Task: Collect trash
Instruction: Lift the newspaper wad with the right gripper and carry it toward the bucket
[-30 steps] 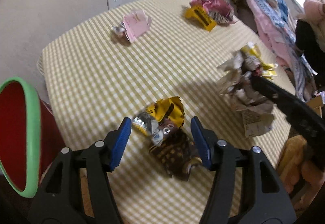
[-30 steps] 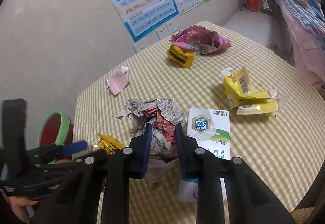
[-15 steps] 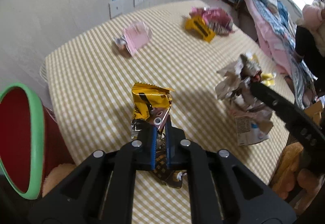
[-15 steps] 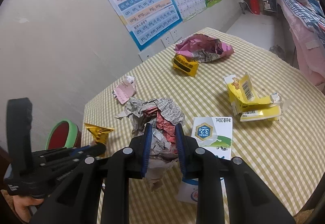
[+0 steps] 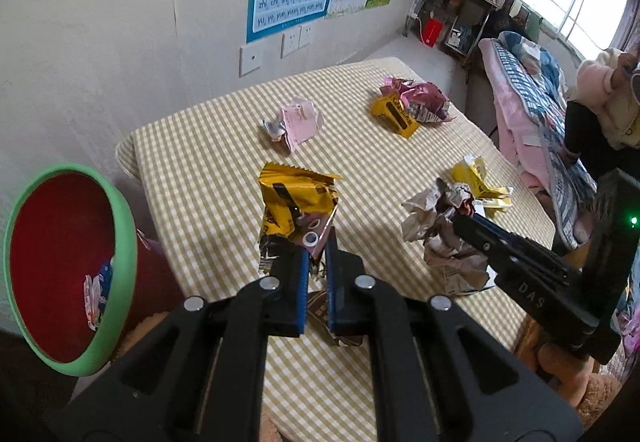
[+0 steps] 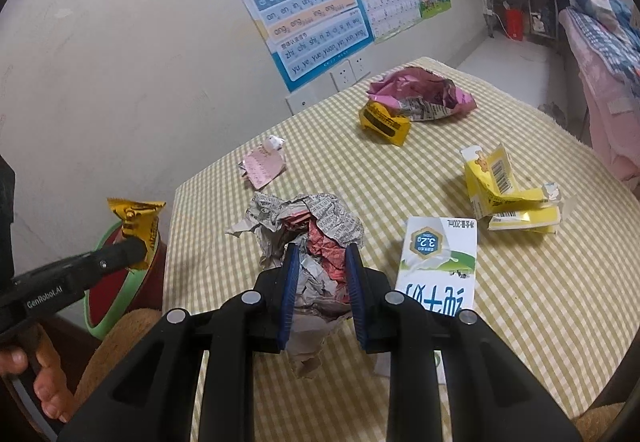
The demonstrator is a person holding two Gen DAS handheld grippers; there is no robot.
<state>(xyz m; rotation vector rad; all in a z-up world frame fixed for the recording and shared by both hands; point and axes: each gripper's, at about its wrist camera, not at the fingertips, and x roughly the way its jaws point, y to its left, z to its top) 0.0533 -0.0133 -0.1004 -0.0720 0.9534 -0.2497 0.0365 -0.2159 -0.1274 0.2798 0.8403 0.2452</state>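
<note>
In the left wrist view, the left gripper [image 5: 316, 274] is closed tightly on a gold and brown snack wrapper [image 5: 296, 207], with only a thin gap between its blue pads, and the wrapper stands up above the fingertips, over the table [image 5: 200, 169] with the checked cloth. To the left, beside the table edge and lower than it, a red bin [image 5: 60, 266] with a green rim is open toward the camera, and some small trash lies inside it. On the right, the right gripper [image 5: 466, 228] comes in from the side and its tip is pressed into a ball of crumpled newspaper [image 5: 436, 222]. Farther on the cloth lie a pink paper [image 5: 300, 123], a yellow packet [image 5: 394, 111] touching a pink foil bag [image 5: 420, 97], and a torn yellow carton [image 5: 476, 177] just behind the newspaper. In the right wrist view, the right gripper [image 6: 322, 262] holds the crumpled newspaper [image 6: 308, 230] between its two blue pads, which stand narrow but are kept apart by the paper. A flat milk carton [image 6: 440, 262] lies on the cloth just to the right of it, and the torn yellow carton [image 6: 500, 189] is beyond it. At the left, the left gripper [image 6: 136, 252] shows with the gold wrapper [image 6: 138, 219] in its tip, in front of the red bin [image 6: 116, 294].
</note>
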